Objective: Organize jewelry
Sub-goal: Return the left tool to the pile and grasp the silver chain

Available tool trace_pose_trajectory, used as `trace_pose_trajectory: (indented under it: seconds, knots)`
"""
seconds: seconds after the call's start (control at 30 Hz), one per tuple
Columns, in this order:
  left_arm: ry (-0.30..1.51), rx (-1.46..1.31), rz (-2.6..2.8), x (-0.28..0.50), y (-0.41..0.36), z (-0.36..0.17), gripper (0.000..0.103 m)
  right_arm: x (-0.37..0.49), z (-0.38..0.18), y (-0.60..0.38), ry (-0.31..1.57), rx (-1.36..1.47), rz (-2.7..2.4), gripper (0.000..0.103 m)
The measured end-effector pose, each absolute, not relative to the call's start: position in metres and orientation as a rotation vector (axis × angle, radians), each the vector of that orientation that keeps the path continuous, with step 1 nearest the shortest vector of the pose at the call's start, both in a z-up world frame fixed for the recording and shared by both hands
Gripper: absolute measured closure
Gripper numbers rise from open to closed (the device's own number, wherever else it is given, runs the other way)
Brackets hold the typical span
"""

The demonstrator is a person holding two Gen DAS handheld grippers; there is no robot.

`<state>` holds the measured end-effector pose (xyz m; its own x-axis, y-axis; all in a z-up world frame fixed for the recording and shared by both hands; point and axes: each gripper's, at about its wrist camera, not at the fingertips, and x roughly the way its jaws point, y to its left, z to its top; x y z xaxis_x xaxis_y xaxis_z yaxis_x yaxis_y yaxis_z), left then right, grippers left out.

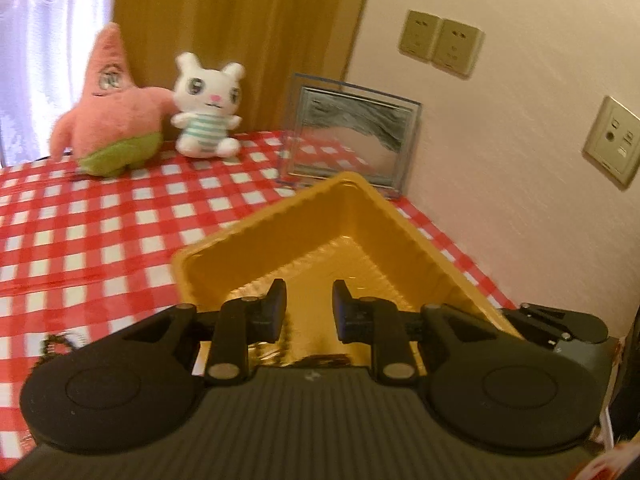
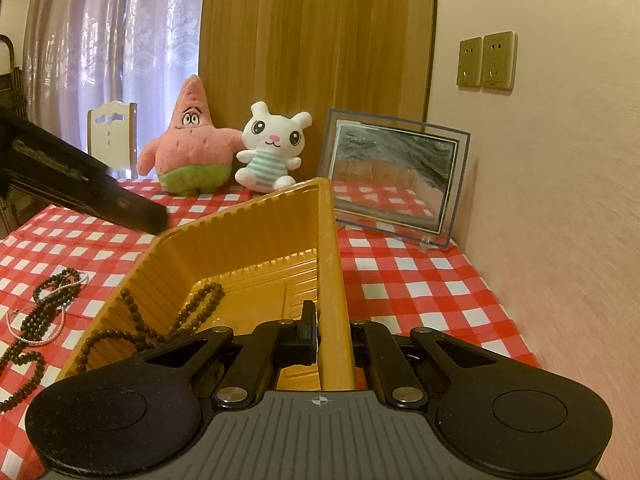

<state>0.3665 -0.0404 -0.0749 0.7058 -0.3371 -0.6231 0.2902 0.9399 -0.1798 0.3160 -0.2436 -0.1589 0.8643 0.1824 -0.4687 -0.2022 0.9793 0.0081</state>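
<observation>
Stowed: one brown bead strand [image 2: 176, 320] in the gold tray [image 2: 240, 236], near the worktop's wall-side edge. Outstanding: dark bead strands with a pink cord [image 2: 44, 312] loose on the worktop, left of the tray. My right gripper [image 2: 326, 328] fingers pinch the tray's rim. My left gripper [image 1: 310, 308] fingers spread, empty, over the tray.

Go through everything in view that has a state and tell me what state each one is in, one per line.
Left tongs: open, nothing between them, over the tray.
Right tongs: shut on the gold tray's wall.
Gold tray: tilted, holds one bead strand.
Dark bead necklace: inside the tray, draped over its rim.
Bead strands: loose on the checked cloth.
Pink star plush: upright.
White bunny plush: sitting upright.
</observation>
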Motion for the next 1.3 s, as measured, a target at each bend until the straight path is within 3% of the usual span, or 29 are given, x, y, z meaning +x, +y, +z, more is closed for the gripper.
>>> trace_pose_trajectory:
  seconds: [0.33,0.67,1.0,1.3]
  knots:
    - [0.713,-0.067,-0.117,0.325,0.038,-0.068,0.082,0.315,-0.161,-0.244,0.488,-0.045,0.205,0.099]
    - [0.820,-0.055,0.096,0.279,0.099,-0.096,0.082,0.315,-0.162,-0.244,0.493,-0.056,0.206,0.099]
    - [0.882,-0.021,0.111,0.262,0.112,-0.120,0.083,0.316,-0.162,-0.243,0.498,-0.069,0.205,0.099]
    - [0.880,0.032,0.036,0.297,0.099,-0.130,0.084,0.315,-0.162,-0.243,0.499,-0.070,0.203,0.099]
